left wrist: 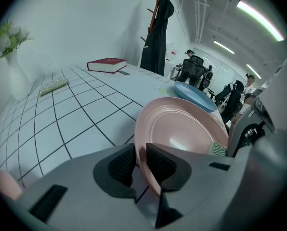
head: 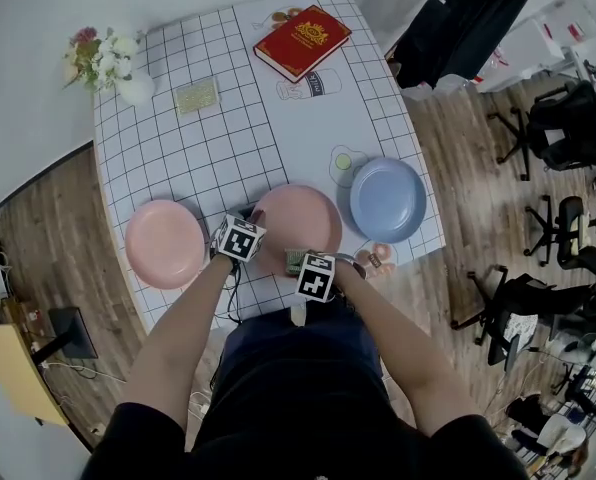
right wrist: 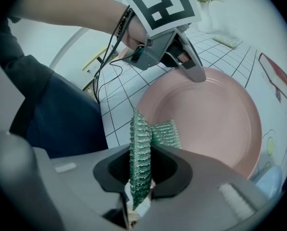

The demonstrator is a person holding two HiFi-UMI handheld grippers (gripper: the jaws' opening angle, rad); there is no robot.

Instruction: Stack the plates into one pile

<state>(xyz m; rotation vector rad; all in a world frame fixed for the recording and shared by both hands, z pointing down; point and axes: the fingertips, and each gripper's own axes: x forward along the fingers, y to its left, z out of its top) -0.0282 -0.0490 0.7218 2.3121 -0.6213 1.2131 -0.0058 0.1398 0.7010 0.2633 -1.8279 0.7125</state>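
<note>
Left plate [head: 165, 243], middle plate [head: 303, 213], right plate [head: 388, 200] on table [head: 228, 138], book [head: 302, 40] behind

Tabletop [head: 228, 138] beyond lies bare; blue plate [head: 388, 200] flanks right, pink plate [head: 165, 243] left.

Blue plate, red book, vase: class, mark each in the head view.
Blue plate [head: 388, 200], head view, its centre.
Red book [head: 302, 41], head view, cover's middle.
Vase [head: 135, 89], head view, white body.

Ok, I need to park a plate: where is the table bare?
Bare: the grid between the green mat, the left pink plate and the middle pink plate; also the strip between red book and blue plate. Crowded: the near edge.
</note>
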